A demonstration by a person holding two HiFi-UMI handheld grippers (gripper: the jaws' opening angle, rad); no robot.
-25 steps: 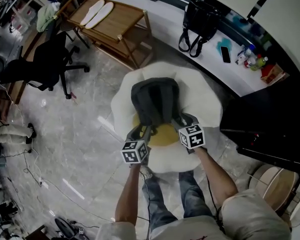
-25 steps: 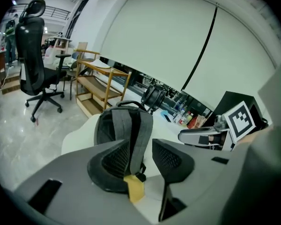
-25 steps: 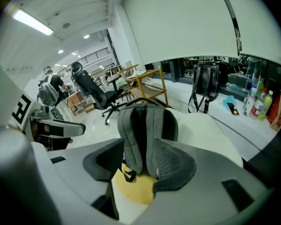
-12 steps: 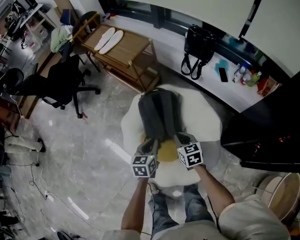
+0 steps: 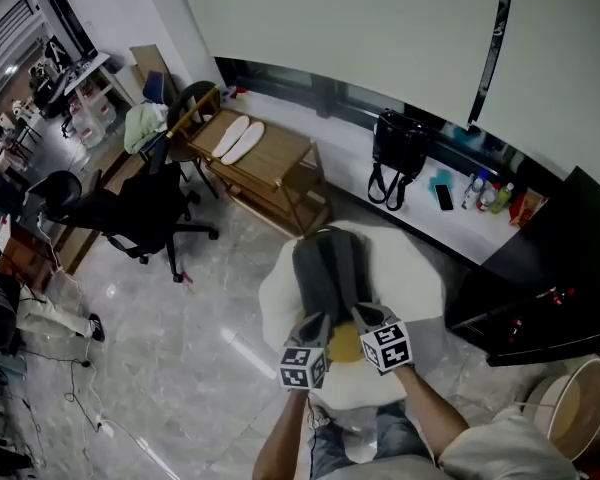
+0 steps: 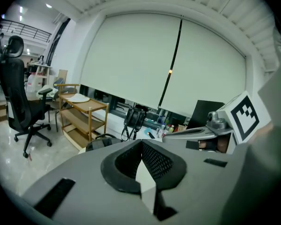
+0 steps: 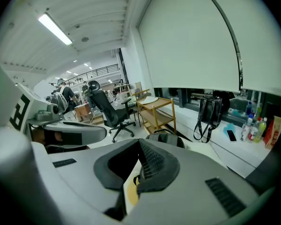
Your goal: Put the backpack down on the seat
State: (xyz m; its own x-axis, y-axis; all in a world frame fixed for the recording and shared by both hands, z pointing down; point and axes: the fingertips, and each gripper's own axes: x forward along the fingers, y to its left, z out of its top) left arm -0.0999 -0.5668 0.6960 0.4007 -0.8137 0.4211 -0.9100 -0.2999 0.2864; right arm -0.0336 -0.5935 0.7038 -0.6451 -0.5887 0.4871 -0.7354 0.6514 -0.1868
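Pale marble floor (image 5: 180, 308) surrounds a round white seat (image 5: 425, 288) with a yellow centre, at lower middle of the head view. The jaws of your left gripper (image 5: 318, 324) and right gripper (image 5: 363, 314) have just been closing. Each pair now appears pinched flat on a thin grey strap of the backpack (image 5: 328, 268), which stretches away from you over the seat. Whether its far end touches the cushion cannot be told.

Risk: a thin strap may slide out of one pinch and tip the bag sideways off the rim. Uneven lowering would do the same.

Clearance: a wooden trolley (image 5: 270, 163) stands just beyond the seat at upper left, and a black cabinet (image 5: 550, 278) is close at right. Open floor lies to the left.
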